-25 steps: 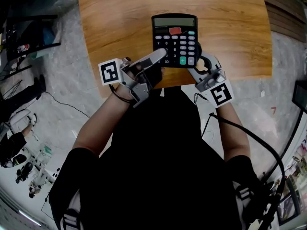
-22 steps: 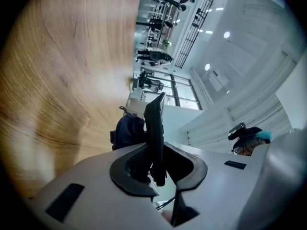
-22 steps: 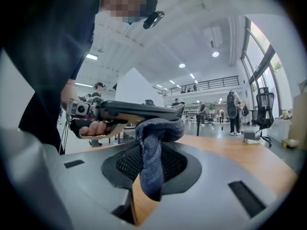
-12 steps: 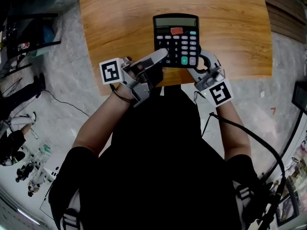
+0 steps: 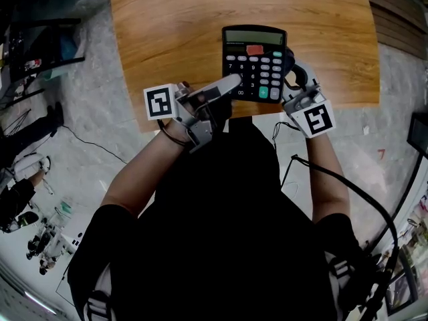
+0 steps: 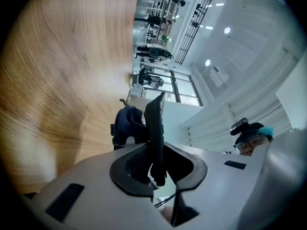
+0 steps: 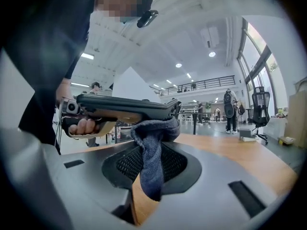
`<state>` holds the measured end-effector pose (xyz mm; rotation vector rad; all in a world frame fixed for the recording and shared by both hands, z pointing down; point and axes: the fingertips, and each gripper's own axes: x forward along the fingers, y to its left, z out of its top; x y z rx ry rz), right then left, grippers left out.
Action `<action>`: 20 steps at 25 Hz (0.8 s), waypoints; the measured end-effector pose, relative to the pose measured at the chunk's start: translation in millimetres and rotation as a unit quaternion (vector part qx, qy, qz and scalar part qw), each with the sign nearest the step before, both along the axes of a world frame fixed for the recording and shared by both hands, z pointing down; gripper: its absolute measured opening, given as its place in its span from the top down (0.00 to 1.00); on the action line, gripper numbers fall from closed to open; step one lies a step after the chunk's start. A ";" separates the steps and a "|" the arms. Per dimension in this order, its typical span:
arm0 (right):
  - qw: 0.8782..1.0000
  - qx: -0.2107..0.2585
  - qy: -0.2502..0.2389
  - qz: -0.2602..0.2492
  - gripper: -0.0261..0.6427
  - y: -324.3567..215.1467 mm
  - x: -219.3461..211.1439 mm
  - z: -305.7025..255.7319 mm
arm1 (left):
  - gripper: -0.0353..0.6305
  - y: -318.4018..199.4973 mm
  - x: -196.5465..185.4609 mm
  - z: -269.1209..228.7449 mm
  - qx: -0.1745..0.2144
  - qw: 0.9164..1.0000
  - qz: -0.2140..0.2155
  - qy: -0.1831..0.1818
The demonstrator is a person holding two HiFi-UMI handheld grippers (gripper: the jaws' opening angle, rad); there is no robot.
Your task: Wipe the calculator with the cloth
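Calculator (image 5: 255, 62) hangs over the table's (image 5: 174, 32) near edge, your left gripper (image 5: 231, 83) clamped on its lower left side; your right gripper (image 5: 293, 77) pinches the cloth (image 7: 152, 145) against its right edge.

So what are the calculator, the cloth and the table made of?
The calculator looks like hard black plastic, smooth, with moulded keys. The cloth seems soft fuzzy fabric; it droops in folds. The table looks like wood, maybe laminate: brown grain lines show.
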<state>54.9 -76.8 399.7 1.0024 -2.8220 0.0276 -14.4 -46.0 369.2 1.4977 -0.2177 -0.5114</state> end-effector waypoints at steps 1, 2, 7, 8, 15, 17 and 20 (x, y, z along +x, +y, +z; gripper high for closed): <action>1.000 0.003 -0.001 0.002 0.83 -1.7 -0.1 -1.4 | 0.84 0.0 -0.1 0.0 0.000 1.000 0.000 -0.001; 1.000 0.007 -0.003 -0.001 0.83 -0.4 -2.4 -2.9 | 0.84 -0.2 -0.1 0.2 -0.001 1.000 -0.001 -0.002; 0.999 0.011 -0.015 -0.051 0.83 41.9 -35.1 -10.6 | 0.84 -1.4 -1.4 2.2 0.003 1.000 -0.009 -0.016; 0.998 0.006 -0.013 -0.063 0.83 51.7 -39.8 -9.5 | 0.84 -1.5 -1.3 1.9 0.005 1.000 -0.011 -0.017; 1.000 -0.021 -0.011 -0.018 0.83 32.7 -10.4 -0.3 | 0.84 -1.1 -0.2 2.6 0.001 1.000 -0.008 -0.015; 1.000 -0.011 -0.012 0.011 0.83 18.0 7.2 -2.9 | 0.84 -1.1 -0.4 3.4 0.001 1.000 -0.008 -0.012; 1.000 0.003 -0.012 0.023 0.83 17.9 16.4 -8.8 | 0.84 -1.3 -1.1 4.9 0.007 1.000 -0.007 -0.018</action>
